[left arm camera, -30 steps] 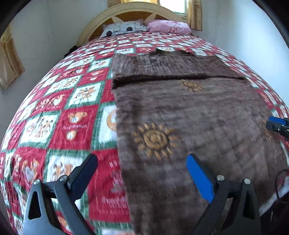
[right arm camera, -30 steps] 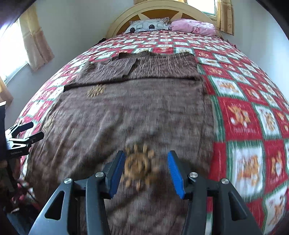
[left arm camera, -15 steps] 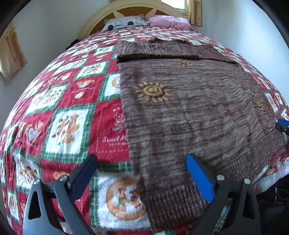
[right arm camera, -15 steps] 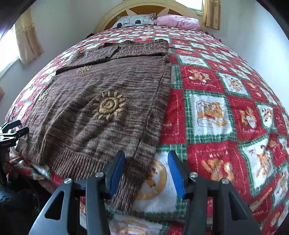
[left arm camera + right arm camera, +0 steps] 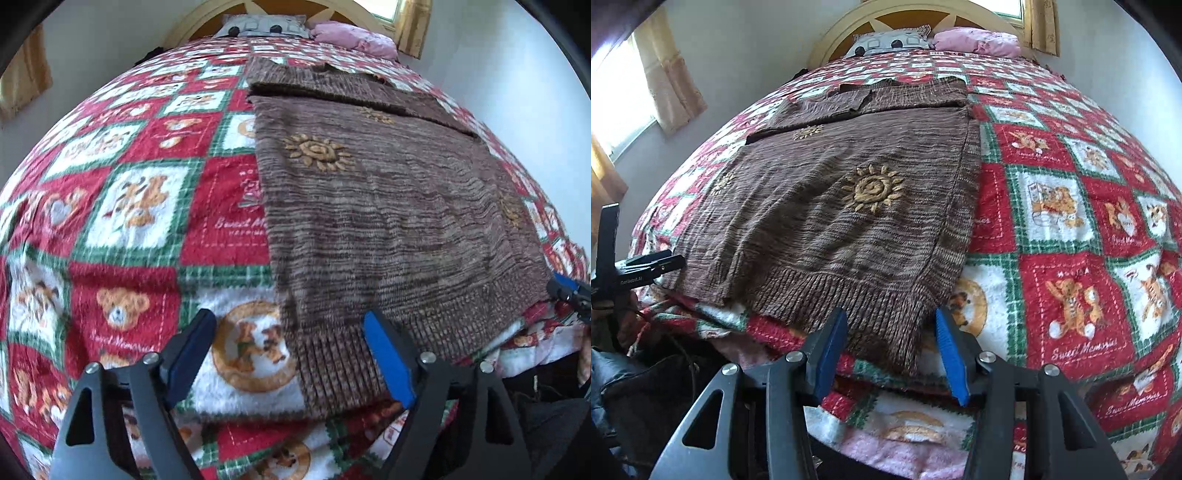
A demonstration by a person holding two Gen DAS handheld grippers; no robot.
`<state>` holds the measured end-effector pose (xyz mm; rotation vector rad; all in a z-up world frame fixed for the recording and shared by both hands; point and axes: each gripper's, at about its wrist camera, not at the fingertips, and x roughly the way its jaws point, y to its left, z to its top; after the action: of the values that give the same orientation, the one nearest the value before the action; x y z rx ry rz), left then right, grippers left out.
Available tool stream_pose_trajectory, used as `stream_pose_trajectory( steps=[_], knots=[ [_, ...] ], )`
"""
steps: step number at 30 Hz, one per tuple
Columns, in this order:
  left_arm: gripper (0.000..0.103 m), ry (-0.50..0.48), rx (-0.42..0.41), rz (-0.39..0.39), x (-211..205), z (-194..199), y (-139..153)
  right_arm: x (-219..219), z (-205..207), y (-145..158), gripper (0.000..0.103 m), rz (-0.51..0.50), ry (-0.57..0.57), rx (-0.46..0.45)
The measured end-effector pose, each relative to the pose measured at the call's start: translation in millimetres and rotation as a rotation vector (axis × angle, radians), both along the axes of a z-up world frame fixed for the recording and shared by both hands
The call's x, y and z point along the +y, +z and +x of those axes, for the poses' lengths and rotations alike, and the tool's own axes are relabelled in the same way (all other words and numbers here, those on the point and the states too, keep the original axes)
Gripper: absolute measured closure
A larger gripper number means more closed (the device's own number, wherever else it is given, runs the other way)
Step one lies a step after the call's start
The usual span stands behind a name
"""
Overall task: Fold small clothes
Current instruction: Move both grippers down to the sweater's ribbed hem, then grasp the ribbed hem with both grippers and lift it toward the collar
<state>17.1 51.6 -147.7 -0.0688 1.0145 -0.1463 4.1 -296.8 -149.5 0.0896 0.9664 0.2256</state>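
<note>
A brown knit sweater (image 5: 388,206) with gold sun patterns lies flat on the bed, its sleeves folded across the top and its ribbed hem at the near edge. It also shows in the right wrist view (image 5: 827,221). My left gripper (image 5: 291,354) is open and empty, just above the hem's left corner. My right gripper (image 5: 890,343) is open and empty, its fingers on either side of the hem's right corner (image 5: 908,332). The right gripper's tip (image 5: 569,291) shows at the right edge of the left view. The left gripper (image 5: 646,269) shows at the left of the right view.
A red, green and white teddy-bear quilt (image 5: 1071,221) covers the bed. Two pillows (image 5: 975,40) lie against a curved wooden headboard (image 5: 916,14). Curtains (image 5: 668,70) hang at a window on the left. Dark clutter (image 5: 646,387) sits beside the bed's near edge.
Both grippers have drawn back from over the sweater's body to its near hem at the bed's edge. Both stayed open.
</note>
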Motion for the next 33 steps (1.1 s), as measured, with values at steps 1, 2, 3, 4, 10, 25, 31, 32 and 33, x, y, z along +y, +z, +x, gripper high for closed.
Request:
stream_pose_trajectory(
  steps=[1,2,3,4,10,25,31,32,33],
  knots=[
    [0.022,0.002,0.000,-0.003,1,-1,0,-1,-1,0,0.057,0.017,-0.002,0.003],
    [0.023,0.002,0.000,-0.006,1,-1,1,-2,-2,0,0.059,0.032,-0.001,0.006],
    [0.027,-0.001,-0.001,-0.010,1,-2,1,-2,-2,0,0.060,0.039,-0.001,0.007],
    [0.035,-0.007,-0.004,-0.018,0,-2,2,-2,-2,-1,0.061,0.045,-0.001,0.007],
    [0.049,-0.093,-0.013,-0.050,-16,-5,4,-3,0,-2,0.063,0.095,-0.004,-0.001],
    [0.094,-0.129,-0.001,-0.151,-7,-3,7,-27,0,-3,0.096,0.263,-0.035,-0.007],
    [0.094,-0.139,-0.078,-0.234,3,-6,26,-38,-5,6,0.098,0.339,-0.037,-0.056],
    [0.094,-0.142,-0.102,-0.246,5,-7,32,-42,-7,13,0.098,0.366,-0.037,-0.084],
    [0.094,-0.145,-0.123,-0.257,7,-7,37,-45,-8,16,0.098,0.382,-0.038,-0.096]
  ],
)
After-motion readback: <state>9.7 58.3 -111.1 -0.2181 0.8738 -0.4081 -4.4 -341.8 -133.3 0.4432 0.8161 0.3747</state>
